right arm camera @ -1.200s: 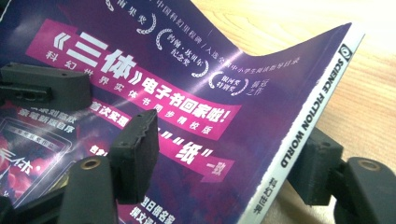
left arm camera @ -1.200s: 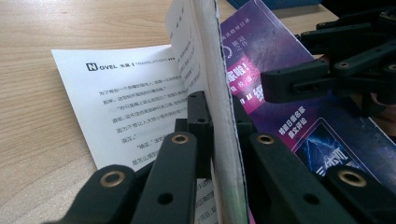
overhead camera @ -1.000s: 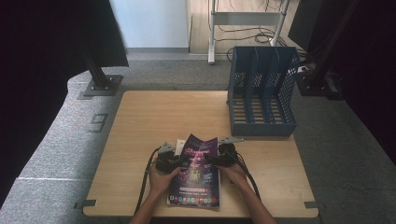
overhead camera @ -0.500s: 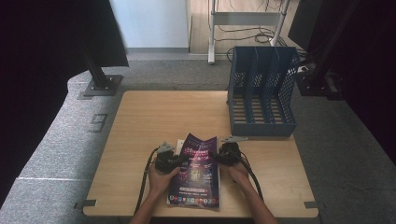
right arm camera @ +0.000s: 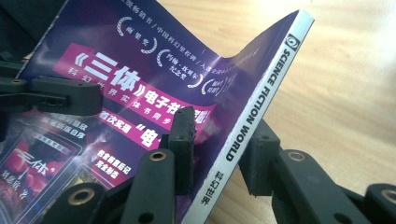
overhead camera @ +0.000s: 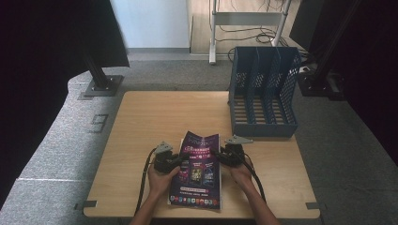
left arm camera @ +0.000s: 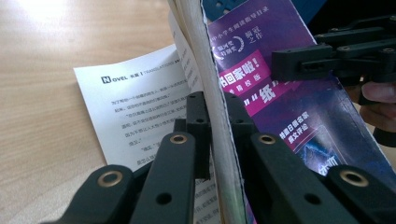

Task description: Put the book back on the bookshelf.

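A purple magazine (overhead camera: 197, 176) lies lengthwise near the table's front edge, held from both sides. My left gripper (overhead camera: 176, 160) is shut on its left edge; in the left gripper view the jaws pinch a thick stack of pages (left arm camera: 219, 107), with a white text page (left arm camera: 135, 112) lying open on the wood. My right gripper (overhead camera: 221, 157) is shut on the right side; in the right gripper view its jaws (right arm camera: 219, 149) clamp the spine (right arm camera: 261, 93) marked SCIENCE FICTION WORLD, which is lifted off the table. The cover (right arm camera: 140, 70) bows between the two grippers.
A blue slotted file rack (overhead camera: 263, 93) stands at the table's back right, just beyond the right gripper. The wooden table (overhead camera: 155, 122) is bare at the back left. Grey carpet and stand bases surround it.
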`<state>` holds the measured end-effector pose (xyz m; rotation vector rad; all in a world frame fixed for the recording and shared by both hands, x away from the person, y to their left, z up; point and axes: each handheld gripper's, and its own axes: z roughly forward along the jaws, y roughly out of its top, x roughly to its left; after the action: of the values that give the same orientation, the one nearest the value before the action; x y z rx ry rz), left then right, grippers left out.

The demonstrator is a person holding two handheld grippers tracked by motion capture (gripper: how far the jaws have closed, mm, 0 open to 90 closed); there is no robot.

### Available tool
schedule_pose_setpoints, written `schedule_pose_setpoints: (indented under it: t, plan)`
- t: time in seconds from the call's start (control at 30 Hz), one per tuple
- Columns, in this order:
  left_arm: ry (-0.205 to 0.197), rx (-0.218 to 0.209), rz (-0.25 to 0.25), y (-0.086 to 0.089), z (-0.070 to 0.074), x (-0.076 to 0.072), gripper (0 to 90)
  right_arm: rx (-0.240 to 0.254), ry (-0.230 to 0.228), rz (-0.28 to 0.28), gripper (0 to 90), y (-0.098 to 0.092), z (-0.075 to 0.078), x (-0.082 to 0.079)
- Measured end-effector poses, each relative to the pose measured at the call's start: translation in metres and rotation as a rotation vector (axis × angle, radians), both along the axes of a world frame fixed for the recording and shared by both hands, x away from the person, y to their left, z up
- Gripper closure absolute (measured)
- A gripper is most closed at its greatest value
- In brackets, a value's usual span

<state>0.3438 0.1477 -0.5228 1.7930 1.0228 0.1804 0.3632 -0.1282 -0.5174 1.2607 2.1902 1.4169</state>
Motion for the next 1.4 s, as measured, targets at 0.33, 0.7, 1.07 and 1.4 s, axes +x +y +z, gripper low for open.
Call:
schedule_pose_setpoints:
  t: [0.33, 0.7, 1.07, 1.4]
  plan:
    - [-0.053, -0.029, -0.011, 0.001, 0.015, -0.007, 83.7, 0.027, -0.090, 0.022, 69.6, -0.005, 0.020, -0.013]
    - [-0.060, -0.040, -0.013, 0.001, 0.017, -0.008, 84.1, 0.038, -0.117, 0.031, 70.0, -0.009, 0.024, -0.017]
    - [-0.072, -0.060, -0.017, 0.002, 0.020, -0.009, 84.5, 0.053, -0.134, 0.036, 70.5, -0.011, 0.030, -0.020]
    - [-0.101, -0.068, -0.024, 0.002, 0.028, -0.014, 84.9, 0.070, -0.177, 0.042, 71.5, -0.013, 0.037, -0.026]
